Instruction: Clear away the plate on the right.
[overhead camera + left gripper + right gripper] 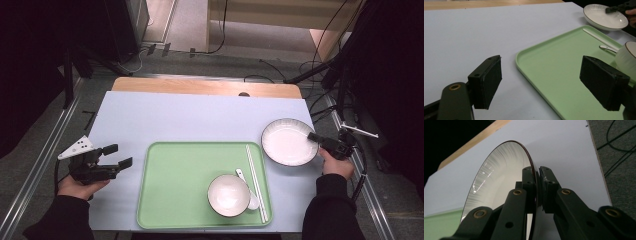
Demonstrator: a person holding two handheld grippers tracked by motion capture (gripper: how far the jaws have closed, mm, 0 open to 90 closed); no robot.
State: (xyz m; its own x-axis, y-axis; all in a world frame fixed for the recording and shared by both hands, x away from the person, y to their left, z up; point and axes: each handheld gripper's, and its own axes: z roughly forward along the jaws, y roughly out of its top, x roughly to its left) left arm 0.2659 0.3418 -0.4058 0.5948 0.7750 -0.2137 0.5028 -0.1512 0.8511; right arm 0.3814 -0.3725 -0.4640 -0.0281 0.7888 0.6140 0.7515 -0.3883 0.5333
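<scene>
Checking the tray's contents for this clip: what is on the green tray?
On the green tray stand a white bowl, a white spoon beside it and a pair of white chopsticks along the right edge. The bowl partly covers the spoon.

Left hand (75, 186) low at the near left, black sleeve to the wrist, holding the black two-jaw left gripper (116, 155) level, pointed right. Jaws well apart, nothing between the pads (489, 82).

Right hand (336, 165) at the far right, forearm in black sleeve coming up from the near edge. Black two-jaw right gripper (314, 136) points left, jaws pinched together on the rim of the white ribbed plate (499, 175), pads either side of it.
</scene>
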